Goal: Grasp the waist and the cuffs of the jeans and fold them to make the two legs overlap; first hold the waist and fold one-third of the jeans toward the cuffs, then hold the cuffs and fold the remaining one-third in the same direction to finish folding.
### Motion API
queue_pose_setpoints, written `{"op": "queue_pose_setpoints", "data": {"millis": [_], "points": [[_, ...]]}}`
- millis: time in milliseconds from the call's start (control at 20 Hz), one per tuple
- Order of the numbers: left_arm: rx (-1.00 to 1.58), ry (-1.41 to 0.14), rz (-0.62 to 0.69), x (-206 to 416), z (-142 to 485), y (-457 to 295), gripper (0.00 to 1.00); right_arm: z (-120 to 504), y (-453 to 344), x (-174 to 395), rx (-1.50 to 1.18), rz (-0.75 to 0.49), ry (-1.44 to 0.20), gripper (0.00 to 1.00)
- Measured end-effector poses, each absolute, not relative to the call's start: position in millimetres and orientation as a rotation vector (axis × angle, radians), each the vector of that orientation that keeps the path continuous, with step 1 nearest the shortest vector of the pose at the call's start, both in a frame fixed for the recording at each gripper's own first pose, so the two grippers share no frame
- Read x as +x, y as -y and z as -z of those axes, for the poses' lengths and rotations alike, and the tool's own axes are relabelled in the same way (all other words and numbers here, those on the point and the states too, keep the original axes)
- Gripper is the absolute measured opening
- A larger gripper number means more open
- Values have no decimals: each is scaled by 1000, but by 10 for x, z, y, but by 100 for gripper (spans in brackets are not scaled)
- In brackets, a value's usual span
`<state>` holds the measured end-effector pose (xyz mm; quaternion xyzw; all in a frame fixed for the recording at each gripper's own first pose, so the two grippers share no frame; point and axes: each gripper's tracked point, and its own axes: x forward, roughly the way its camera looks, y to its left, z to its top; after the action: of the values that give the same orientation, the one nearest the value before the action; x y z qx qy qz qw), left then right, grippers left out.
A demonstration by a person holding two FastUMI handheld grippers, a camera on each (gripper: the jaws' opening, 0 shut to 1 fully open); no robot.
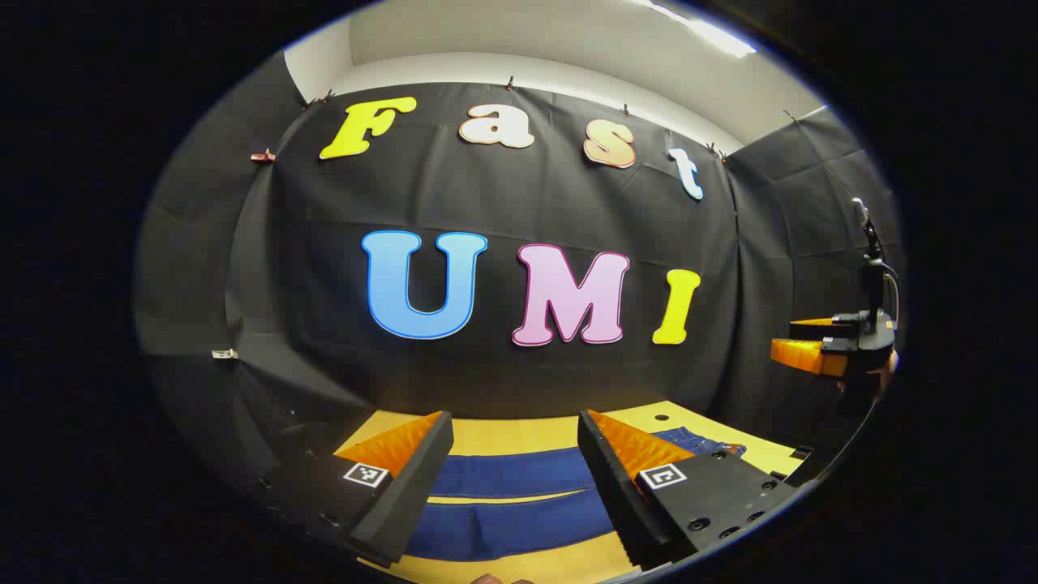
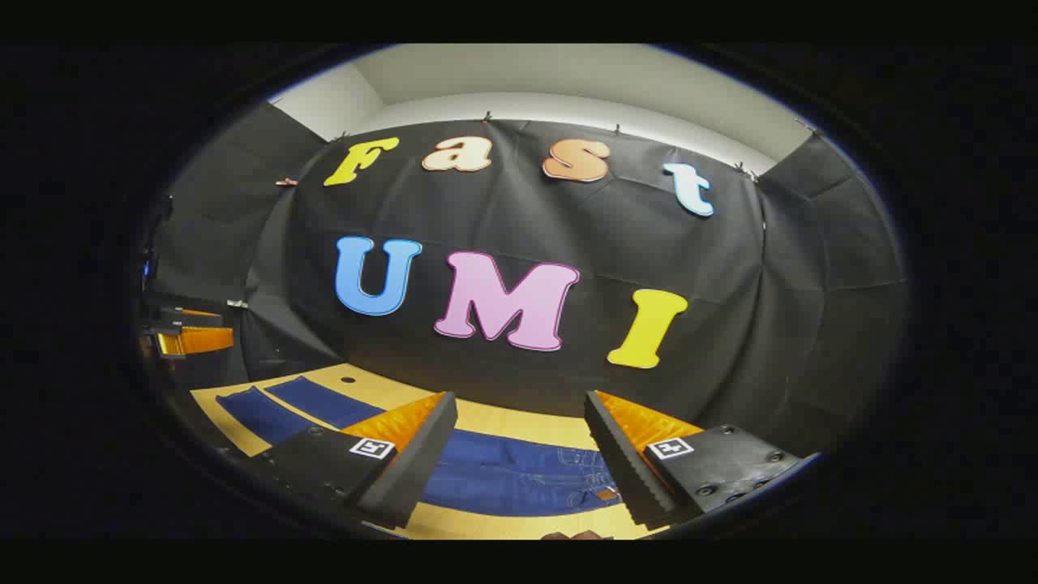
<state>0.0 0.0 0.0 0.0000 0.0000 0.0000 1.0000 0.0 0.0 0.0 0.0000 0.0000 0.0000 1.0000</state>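
A: Lying flat on the table (image 1: 519,434), jeans (image 1: 519,478), two legs side by side with a thin strip of table showing between them.

B: Seen from the right gripper view too?

A: Yes. Jeans (image 2: 519,478) spread across the table (image 2: 503,418), waist and pocket stitching just beyond the right gripper (image 2: 519,454), legs running off to the far left.

B: And the left gripper (image 1: 515,462)?

A: Hovering above the legs, jaws wide, nothing between them. Fingers (image 1: 405,478) apart from the cloth, no touch visible.

B: Right jaws?

A: Wide as well, holding nothing, poised over the waist end. Fingers (image 2: 409,466) clear of the denim.

B: Each gripper seen from the other?

A: Right gripper (image 1: 819,345) at the far right edge of the left gripper view, raised above table height, held by a hand (image 1: 888,365). Left gripper (image 2: 190,332) at the far left of the right gripper view, also up off the table, above the leg end.

B: Waist in the left gripper view?

A: Toward the right, partly hidden behind a finger.
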Motion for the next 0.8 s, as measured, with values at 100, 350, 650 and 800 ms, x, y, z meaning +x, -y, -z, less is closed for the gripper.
{"op": "queue_pose_setpoints", "data": {"millis": [100,350,650,800], "points": [[-10,16,17,45,-77,77,96,-30,86,-57,29,26,7,97],[20,93,9,25,-323,77,96,1,272,-122,99,88,4,95],[19,127,-12,-49,-415,-10,96,20,275,-139,124,104,-4,95],[-10,114,-32,-117,-378,-105,96,-4,220,-120,107,91,2,95]]}}
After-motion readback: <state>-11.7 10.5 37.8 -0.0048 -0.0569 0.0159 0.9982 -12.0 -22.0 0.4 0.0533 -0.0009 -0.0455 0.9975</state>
